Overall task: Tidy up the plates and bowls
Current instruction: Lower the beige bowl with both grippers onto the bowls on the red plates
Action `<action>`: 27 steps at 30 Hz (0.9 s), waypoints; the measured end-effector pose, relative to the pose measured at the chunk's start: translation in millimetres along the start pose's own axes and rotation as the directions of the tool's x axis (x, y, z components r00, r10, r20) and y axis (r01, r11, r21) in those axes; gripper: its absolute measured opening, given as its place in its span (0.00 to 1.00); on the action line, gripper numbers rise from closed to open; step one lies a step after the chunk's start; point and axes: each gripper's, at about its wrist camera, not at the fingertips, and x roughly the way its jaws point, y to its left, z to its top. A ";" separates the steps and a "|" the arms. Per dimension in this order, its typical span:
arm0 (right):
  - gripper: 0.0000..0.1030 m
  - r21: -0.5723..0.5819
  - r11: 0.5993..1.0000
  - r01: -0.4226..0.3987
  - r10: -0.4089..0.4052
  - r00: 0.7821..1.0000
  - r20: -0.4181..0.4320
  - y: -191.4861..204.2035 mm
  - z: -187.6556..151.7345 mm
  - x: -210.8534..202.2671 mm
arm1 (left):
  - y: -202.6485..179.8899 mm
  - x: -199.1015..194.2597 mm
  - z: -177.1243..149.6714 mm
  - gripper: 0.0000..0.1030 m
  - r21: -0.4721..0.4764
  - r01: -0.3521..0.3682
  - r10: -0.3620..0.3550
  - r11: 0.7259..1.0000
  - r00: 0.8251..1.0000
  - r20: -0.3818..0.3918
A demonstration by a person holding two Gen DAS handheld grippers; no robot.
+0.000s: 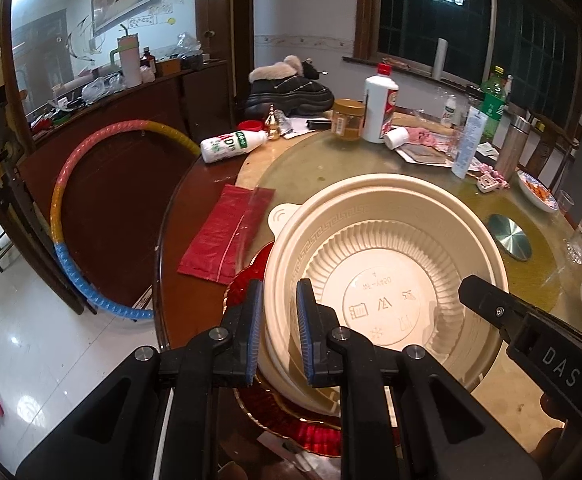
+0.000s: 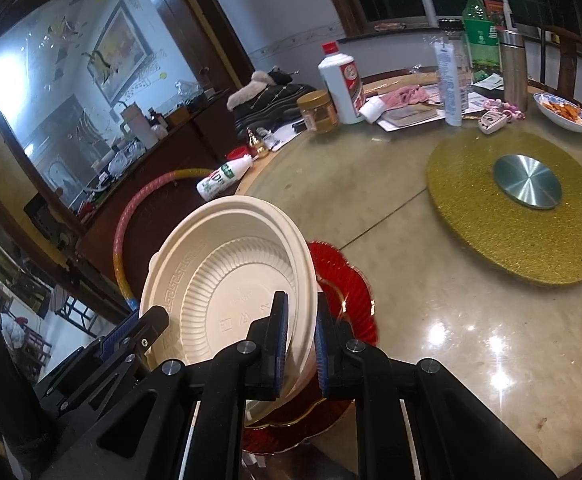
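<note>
Bowl (image 1: 387,264) is being pinched at opposite rims by left gripper (image 1: 279,332) and right gripper (image 2: 301,344) — both clenched, over red plate (image 2: 343,284). Risk: thin rim being flexed, slipping, tipping toward hoop (image 1: 91,216).

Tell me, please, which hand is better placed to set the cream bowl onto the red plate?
Neither alone, I'd judge: the left gripper and the right gripper each clamp opposite rims of the cream bowl, over the red plate. Lower them together.
</note>
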 end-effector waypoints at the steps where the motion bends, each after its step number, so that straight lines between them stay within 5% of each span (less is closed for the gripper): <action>1: 0.12 -0.002 1.000 0.004 -0.004 1.000 -0.005 1.2 -1.4 2.1 | 1.1 1.4 -0.7 0.14 -0.002 -0.001 0.001 1.000 1.000 -0.005; 27: 0.12 -0.022 0.999 0.033 -0.034 0.998 -0.044 8.5 -7.1 17.4 | 8.0 17.3 -7.4 0.14 -0.001 -0.011 0.011 1.000 0.999 -0.048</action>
